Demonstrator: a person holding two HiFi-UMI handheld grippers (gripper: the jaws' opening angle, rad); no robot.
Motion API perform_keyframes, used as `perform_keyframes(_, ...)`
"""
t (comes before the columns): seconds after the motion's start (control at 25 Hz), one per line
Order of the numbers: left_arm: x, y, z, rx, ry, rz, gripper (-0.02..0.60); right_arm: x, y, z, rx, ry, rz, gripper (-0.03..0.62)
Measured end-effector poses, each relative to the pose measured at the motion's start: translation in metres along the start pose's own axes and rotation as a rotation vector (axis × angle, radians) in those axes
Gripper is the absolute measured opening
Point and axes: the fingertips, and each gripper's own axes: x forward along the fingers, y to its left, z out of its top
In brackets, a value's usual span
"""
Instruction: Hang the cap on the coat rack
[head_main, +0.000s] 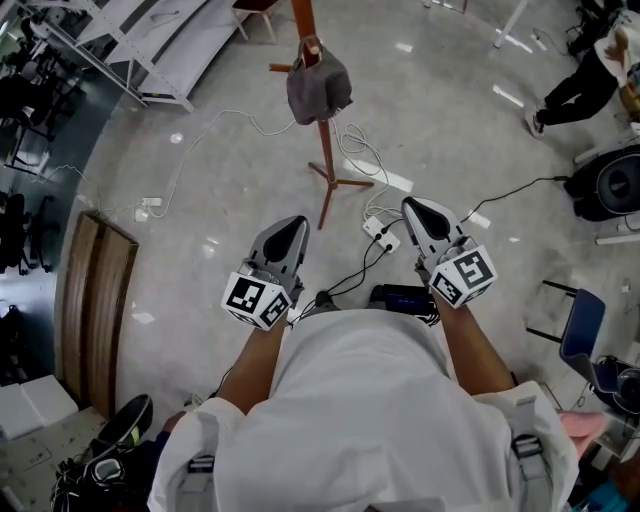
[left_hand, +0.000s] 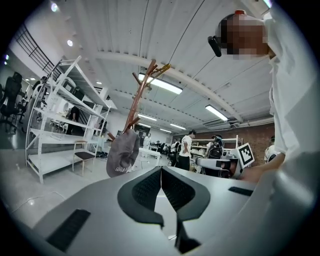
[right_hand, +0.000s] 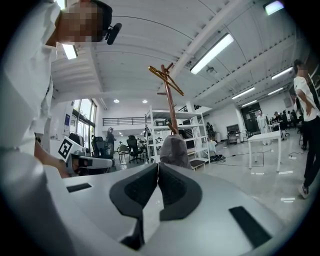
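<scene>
Left gripper view: cap, lettering unreadable

- Right gripper: jaws pressed together, nothing between them.
- Cap hangs on the rack, straight beyond the jaw tips.
- White table and a standing person at right.

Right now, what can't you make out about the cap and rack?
- Top of the rack: head view, cut off by the upper edge.
- Print on the cap: left gripper view, too small to read.
- Base of the rack: both gripper views, hidden behind the left claw and right claw.
</scene>
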Motion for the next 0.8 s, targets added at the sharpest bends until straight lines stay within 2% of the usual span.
perform_keyframes(0.24,0.004,-0.009,-0.005,-0.039,0.002,-0.029,0.018,-0.007,-0.001,-0.002,0.024,-0.009,-0.013,0.025)
perform_keyframes(0.36,0.01,-0.017,0.002,-0.094,0.007,-0.04,0.018,-0.008,0.005,0.002,0.024,-0.012,0.006,0.025)
perform_keyframes(0.6,0.041,-0.041,0.026,-0.035,-0.021,-0.078,0.018,-0.02,-0.008,0.023,0.004,-0.045,0.018,0.025)
perform_keyframes(0.8,0.044,-0.061,0.028,-0.065,-0.011,-0.077,0.018,-0.048,-0.021,0.035,0.018,-0.043,0.009,0.026)
